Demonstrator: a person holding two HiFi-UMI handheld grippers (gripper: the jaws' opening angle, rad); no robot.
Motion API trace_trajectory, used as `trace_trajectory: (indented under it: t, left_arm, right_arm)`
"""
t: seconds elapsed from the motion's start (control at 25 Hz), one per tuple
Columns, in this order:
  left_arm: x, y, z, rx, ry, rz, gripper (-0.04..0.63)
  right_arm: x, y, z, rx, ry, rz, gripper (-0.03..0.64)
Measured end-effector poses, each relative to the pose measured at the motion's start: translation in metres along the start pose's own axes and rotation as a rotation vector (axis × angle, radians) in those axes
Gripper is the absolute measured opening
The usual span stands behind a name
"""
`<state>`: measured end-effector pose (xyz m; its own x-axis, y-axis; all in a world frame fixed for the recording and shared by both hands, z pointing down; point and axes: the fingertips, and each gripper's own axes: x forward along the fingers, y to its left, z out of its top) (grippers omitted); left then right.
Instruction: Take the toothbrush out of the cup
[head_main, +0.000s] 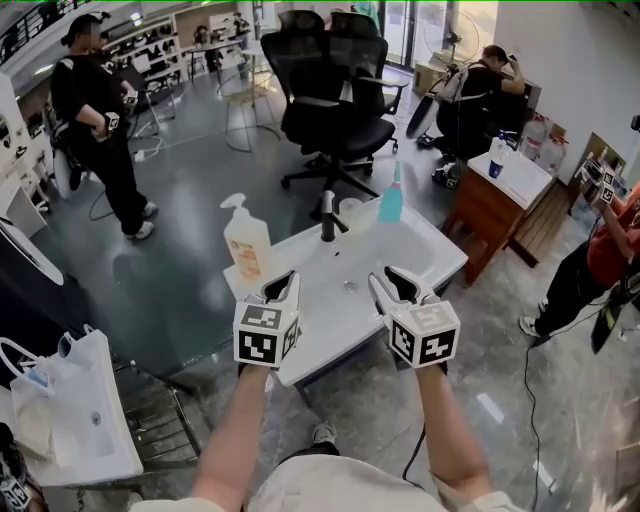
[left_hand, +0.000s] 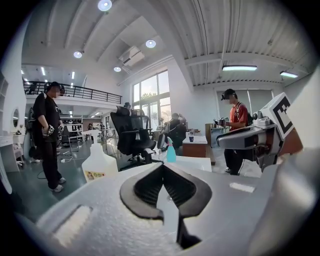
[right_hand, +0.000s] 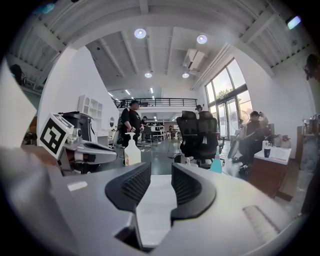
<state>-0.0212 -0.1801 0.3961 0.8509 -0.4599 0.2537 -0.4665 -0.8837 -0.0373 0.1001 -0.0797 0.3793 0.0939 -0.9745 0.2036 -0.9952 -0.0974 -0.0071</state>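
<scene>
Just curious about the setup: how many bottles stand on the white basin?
2: a pump bottle at the basin's left edge, a teal spray bottle at its back. None looks hidden.

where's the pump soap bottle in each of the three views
Head view: the pump bottle stands left of centre, on the left end of the white counter.
Left gripper view: the pump bottle is lower left of centre, its base cut off by the gripper body.
Right gripper view: the pump bottle is small, left of centre.
Shared landmark: the black office chair, beyond and right of the bottle in every view.
</scene>
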Motion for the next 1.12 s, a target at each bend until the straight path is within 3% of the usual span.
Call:
trace_trajectory:
  t: [0.64, 1.12]
  left_arm:
    - [0.078, 0.046, 0.022, 0.019, -0.010, -0.053, 0.005]
    - [0.109, 0.058, 0.027, 0.022, -0.018, -0.063, 0.005]
  right_arm:
    - [0.086, -0.032, 0.022, -0.004, -0.006, -0.018, 0.152]
    - [0.115, -0.048, 0.020, -0.011, 0.006, -0.030, 0.172]
